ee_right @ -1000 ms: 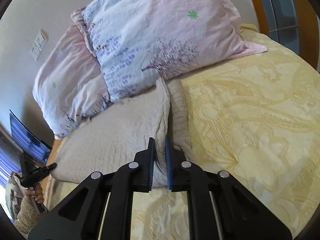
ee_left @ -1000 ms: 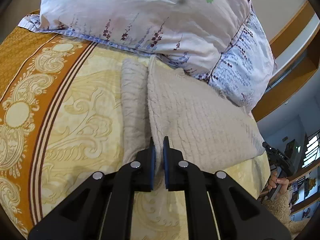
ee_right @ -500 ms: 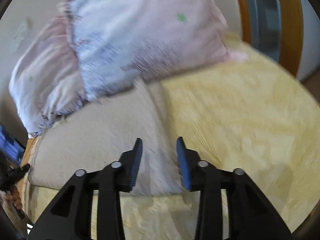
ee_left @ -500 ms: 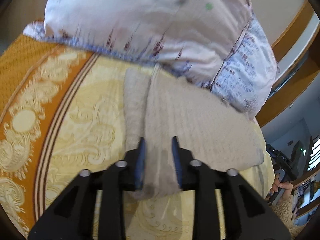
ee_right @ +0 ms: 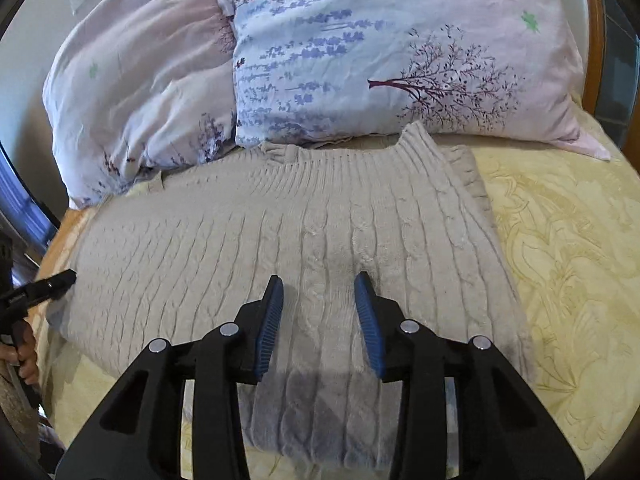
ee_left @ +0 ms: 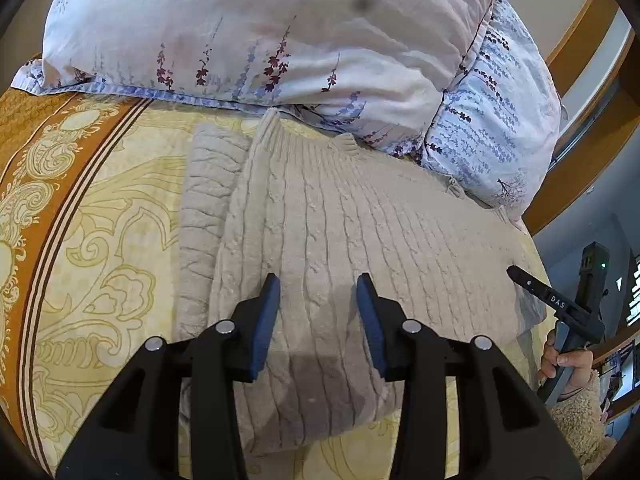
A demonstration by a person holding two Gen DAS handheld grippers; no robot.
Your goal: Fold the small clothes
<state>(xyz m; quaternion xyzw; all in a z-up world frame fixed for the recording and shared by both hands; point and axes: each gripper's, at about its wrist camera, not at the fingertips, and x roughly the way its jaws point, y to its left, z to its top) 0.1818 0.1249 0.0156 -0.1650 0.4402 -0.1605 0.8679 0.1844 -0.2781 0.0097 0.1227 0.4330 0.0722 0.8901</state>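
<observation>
Both claws spread wide over a beige knit sweater on the bed.

The left gripper (ee_left: 318,300) and right gripper (ee_right: 319,300) hold nothing, jaws apart above the sweater (ee_left: 340,240) near its hem. It lies flat on the yellow patterned bedspread (ee_left: 112,248), one sleeve folded alongside, collar touching the floral pillows (ee_right: 380,48) beyond.

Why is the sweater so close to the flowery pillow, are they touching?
Touching. In the right wrist view the sweater's collar edge slips under the front of the flowery pillow, with no bedspread showing between them. The left wrist view shows the same overlap.
</observation>
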